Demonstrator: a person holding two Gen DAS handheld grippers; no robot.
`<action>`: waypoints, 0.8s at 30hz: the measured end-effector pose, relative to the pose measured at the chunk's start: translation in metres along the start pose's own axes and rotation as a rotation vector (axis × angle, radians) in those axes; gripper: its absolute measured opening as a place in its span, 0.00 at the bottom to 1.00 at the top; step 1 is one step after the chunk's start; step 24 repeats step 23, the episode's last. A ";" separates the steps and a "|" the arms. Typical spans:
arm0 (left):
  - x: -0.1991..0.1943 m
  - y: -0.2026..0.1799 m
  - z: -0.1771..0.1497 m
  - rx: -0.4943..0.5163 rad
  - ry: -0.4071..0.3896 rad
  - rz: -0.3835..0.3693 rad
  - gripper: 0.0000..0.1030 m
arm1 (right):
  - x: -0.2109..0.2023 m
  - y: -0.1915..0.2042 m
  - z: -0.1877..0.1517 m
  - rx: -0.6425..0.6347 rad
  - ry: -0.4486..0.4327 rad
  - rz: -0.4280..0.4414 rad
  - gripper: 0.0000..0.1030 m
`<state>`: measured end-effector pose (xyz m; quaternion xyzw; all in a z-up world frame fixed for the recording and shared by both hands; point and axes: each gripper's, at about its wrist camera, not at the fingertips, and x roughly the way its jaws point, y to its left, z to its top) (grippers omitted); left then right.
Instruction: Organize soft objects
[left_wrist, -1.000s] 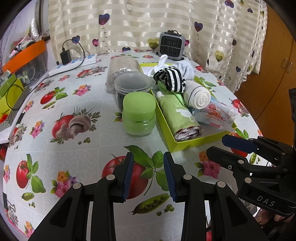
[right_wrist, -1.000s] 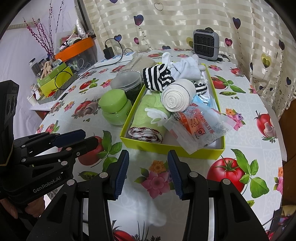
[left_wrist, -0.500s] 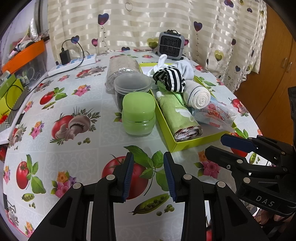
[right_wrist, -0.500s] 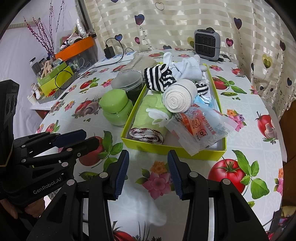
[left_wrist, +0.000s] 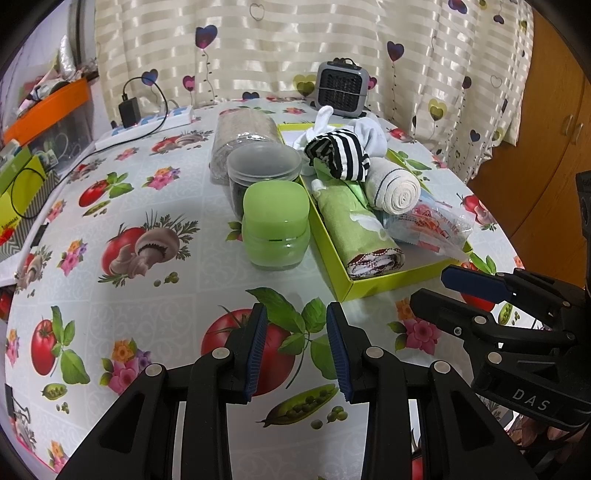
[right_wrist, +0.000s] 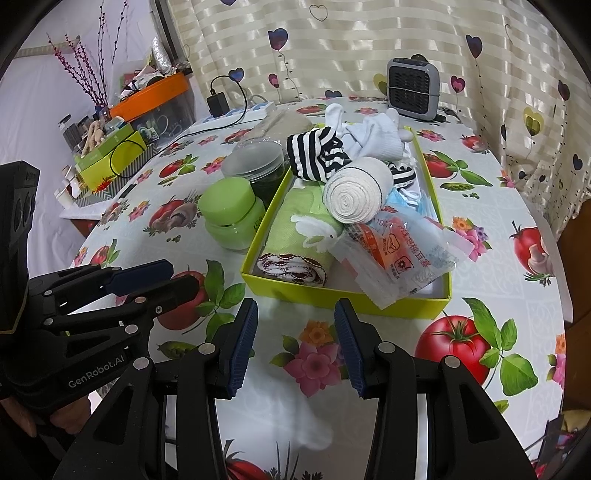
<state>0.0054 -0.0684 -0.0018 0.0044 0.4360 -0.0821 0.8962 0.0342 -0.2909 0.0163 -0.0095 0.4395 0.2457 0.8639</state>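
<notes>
Socks, bandage roll (right_wrist: 356, 194) and rolled towel (right_wrist: 301, 240) are filling the yellow-green box (right_wrist: 343, 295); both hand-held grippers (left_wrist: 297, 350) (right_wrist: 295, 345) are hovering part-open, empty.

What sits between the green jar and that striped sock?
The yellow box's near wall and a clear lidded tub lie between green jar and striped sock, in the right wrist view.

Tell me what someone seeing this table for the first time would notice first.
Probably the yellow-green cardboard box near the table's middle, heaped with soft things: a black-and-white striped sock, a rolled white bandage and a rolled green towel. Just left of the box stands a lime-green lidded plastic jar. Both grippers, left and right, hover over the fruit-print tablecloth with open, empty jaws.
</notes>
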 end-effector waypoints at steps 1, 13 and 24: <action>0.000 0.000 0.000 -0.001 0.000 0.001 0.31 | 0.000 0.000 0.001 -0.001 0.000 0.000 0.43; 0.002 -0.002 -0.003 0.000 0.005 0.000 0.31 | 0.000 -0.001 0.001 -0.001 0.001 0.000 0.43; 0.002 -0.002 -0.003 0.004 0.003 0.001 0.31 | 0.000 -0.001 0.001 -0.001 0.002 0.001 0.43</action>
